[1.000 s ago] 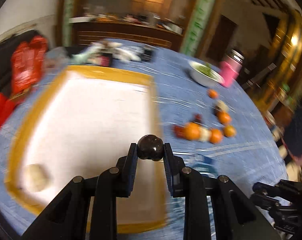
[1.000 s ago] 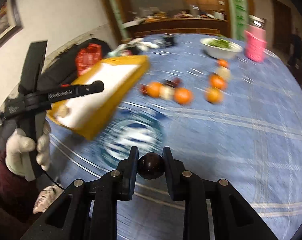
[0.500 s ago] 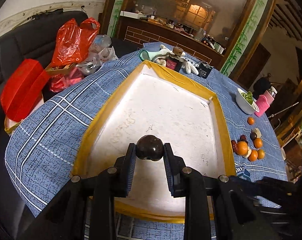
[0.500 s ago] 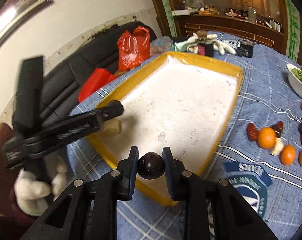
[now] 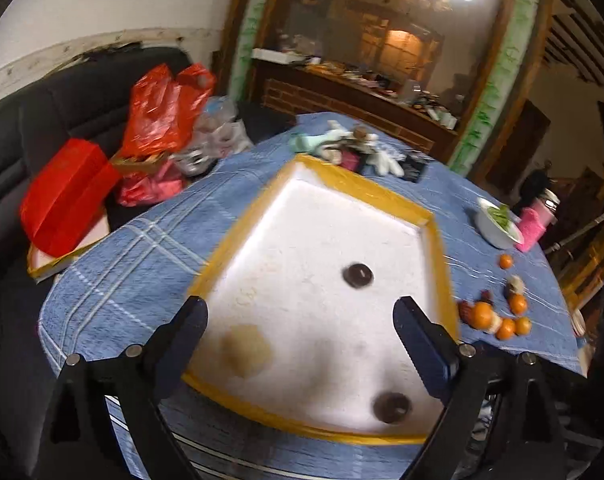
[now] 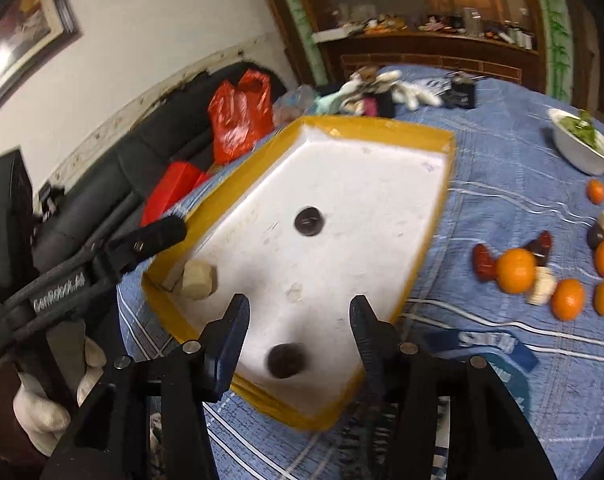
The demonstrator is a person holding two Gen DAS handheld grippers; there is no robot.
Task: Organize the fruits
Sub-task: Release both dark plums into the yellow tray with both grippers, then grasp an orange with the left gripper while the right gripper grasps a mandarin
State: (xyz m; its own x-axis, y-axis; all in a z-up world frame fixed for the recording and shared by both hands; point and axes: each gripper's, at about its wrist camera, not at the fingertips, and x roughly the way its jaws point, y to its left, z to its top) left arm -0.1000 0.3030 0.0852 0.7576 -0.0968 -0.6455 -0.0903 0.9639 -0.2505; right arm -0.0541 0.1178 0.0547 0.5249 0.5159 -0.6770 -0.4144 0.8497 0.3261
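Observation:
A white tray with a yellow rim (image 5: 361, 184) (image 6: 381, 128) lies on the blue checked tablecloth. Two dark round fruits lie loose in it. One (image 5: 357, 275) (image 6: 309, 221) is near the tray's middle, ahead of my left gripper (image 5: 302, 320), whose jaws are opening wide with nothing between them. The other (image 5: 391, 407) (image 6: 286, 360) is blurred at the near edge, just below my right gripper (image 6: 298, 320), whose jaws are opening clear of it. A tan lump (image 5: 246, 350) (image 6: 198, 280) sits in the near-left corner. A finger (image 6: 158, 236) of the left gripper reaches over the rim.
Oranges (image 5: 481, 314) (image 6: 515, 271), dark red fruits and pale pieces lie on the cloth right of the tray. A white bowl of greens (image 5: 497, 228) (image 6: 581, 156) and a pink cup (image 5: 535, 228) stand beyond. Red bags (image 5: 162, 108) rest on the sofa. A gloved hand (image 6: 42, 412) holds the left gripper.
Both grippers held a dark round fruit and moved over the tray. Both have now opened, and the two fruits lie in the tray.

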